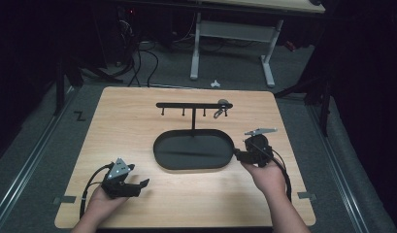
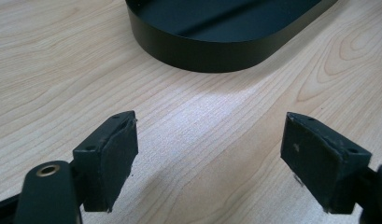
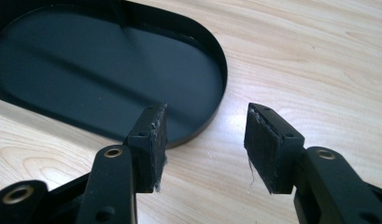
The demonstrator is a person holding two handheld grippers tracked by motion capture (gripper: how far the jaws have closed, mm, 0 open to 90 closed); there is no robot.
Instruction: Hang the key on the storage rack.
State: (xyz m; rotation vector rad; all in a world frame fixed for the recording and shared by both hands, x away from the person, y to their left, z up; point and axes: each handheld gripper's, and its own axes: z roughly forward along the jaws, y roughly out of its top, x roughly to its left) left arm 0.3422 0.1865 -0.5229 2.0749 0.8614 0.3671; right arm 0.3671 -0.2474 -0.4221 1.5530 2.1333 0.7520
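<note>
Both hand-held grippers, left (image 1: 138, 187) and right (image 1: 239, 154), gape empty beside the oval tray (image 1: 193, 165) lying lengthwise left-right

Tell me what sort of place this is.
Probably a lab or workshop set up for recording: a lit wooden table in a dark room, cables on the grey floor, a height-adjustable desk frame behind it.

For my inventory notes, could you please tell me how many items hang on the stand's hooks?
1: a small metallic item hangs near the right end of the hook bar; the other hooks look bare, though tiny items might escape notice.
</note>
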